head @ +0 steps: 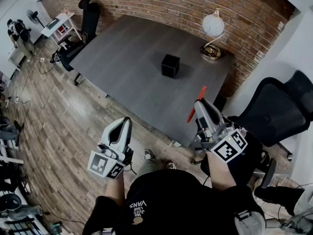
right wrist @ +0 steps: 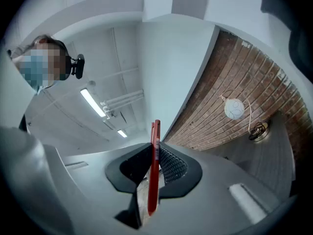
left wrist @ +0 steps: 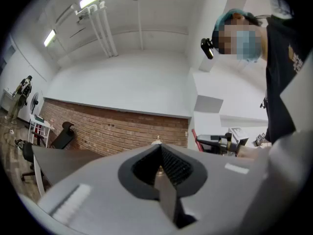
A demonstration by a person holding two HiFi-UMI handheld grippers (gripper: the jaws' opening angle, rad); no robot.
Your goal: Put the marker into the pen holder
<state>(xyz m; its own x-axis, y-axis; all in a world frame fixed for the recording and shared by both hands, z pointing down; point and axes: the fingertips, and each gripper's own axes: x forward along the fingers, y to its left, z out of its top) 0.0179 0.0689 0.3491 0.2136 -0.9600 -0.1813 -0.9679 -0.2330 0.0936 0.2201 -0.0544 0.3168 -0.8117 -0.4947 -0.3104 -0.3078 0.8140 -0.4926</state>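
Right now the red marker (right wrist: 154,170) sits clamped between the jaws of the right gripper (head: 201,106), which are closed on its barrel. The right gripper view shows it running along the jaw line with one end poking out past the tips. Held that way, the free end can lead into an opening, which suits a drop into the pen holder (head: 170,65).

That holder, a small black box, stands alone near the middle of the grey table (head: 127,48), well apart from the marker. The right gripper is raised near the table's close corner, so by my reading the carry has hardly begun.

The left gripper (head: 126,124) is closed with nothing between its jaws, held low at the person's left and away from the table. It looks parked, since one gripper is enough for this job. A globe lamp (head: 213,24) stands at the far right of the table by the brick wall, off the likely path.

Next, I judge, the marker must travel forward over the holder and tip toward upright, so its end meets the opening rather than the rim.
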